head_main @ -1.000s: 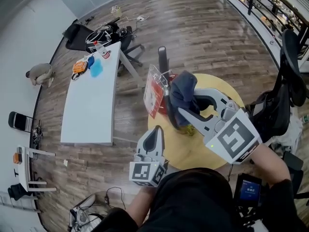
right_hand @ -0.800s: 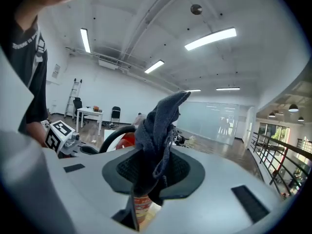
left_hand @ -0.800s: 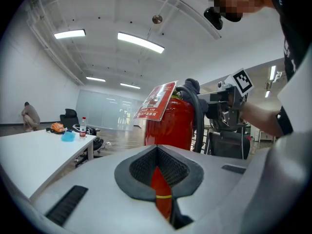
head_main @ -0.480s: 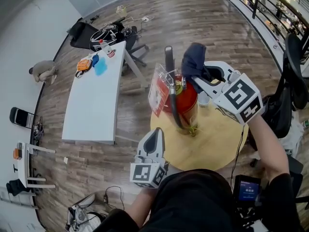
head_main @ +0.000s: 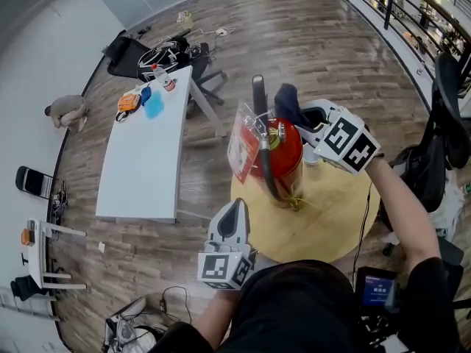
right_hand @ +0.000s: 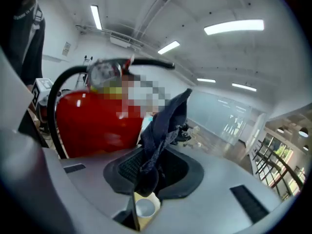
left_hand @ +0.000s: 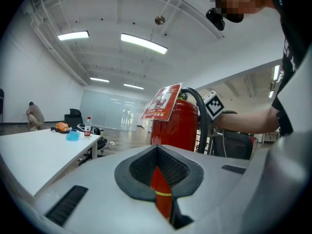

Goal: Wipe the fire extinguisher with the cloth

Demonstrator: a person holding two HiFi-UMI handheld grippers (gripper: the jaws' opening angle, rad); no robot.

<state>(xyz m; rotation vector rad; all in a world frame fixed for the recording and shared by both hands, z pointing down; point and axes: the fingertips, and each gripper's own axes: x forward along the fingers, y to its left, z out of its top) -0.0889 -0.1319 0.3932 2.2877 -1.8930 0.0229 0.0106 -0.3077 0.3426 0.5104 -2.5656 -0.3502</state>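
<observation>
Red fire extinguisher (head_main: 285,160) stands upright on the round wooden worktop (head_main: 335,215), near its far-left edge. Black hose (head_main: 263,153) runs down its front. A plastic-sleeved tag (head_main: 241,147) hangs on its left; the print is too small to read.

Right gripper (head_main: 296,118) is up at the extinguisher's top right side, jaws clamped on a dark blue cloth (head_main: 285,100). In the right gripper view the cloth (right_hand: 161,130) bunches between the pads and sticks up past the right gripper (right_hand: 152,165), covering part of the red cylinder (right_hand: 92,121). Cannot tell if the cloth actually touches the cylinder. The top fittings are hard to make out there. A white cup (right_hand: 145,209) shows through the slot below the jaws, mostly cut off.

Left gripper (head_main: 235,206) is held low near the person's body, at the near-left rim of the round worktop, apart from the extinguisher. Left gripper view: jaws of the left gripper (left_hand: 157,152) closed together, nothing held. Only a red sliver shows in the slot below them, and the gripper body hides the extinguisher's (left_hand: 175,126) lower part.

Long white worktop (head_main: 143,160) is off to the left with small items at its far end, too small to identify.
</observation>
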